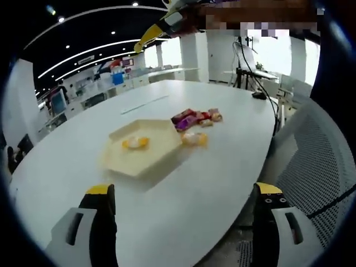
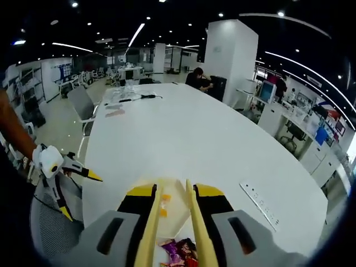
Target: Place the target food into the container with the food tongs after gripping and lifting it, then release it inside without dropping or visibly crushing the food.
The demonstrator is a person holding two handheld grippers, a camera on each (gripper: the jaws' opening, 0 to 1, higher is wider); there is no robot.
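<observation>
A pale yellow hexagonal container (image 1: 146,161) lies on the white table (image 1: 211,183) with a yellow and white piece of food (image 1: 135,143) in it. Another wrapped yellow piece (image 1: 194,138) lies just outside its right edge, next to a pile of colourful wrapped snacks (image 1: 196,117). My left gripper (image 1: 186,208) is open and empty, near the table's edge, well short of the container. My right gripper (image 2: 172,203) is shut on pale yellow food tongs (image 2: 151,222), high above the container (image 2: 177,214). The tong arms stand apart with nothing between them. The snacks (image 2: 178,253) show below.
A grey mesh chair (image 1: 325,161) stands at the table's right edge. A tripod and a black cable (image 1: 251,75) are at the far end. A socket strip (image 2: 258,204) is set into the tabletop. A person (image 2: 197,78) sits at the far end, with chairs (image 2: 82,105) alongside.
</observation>
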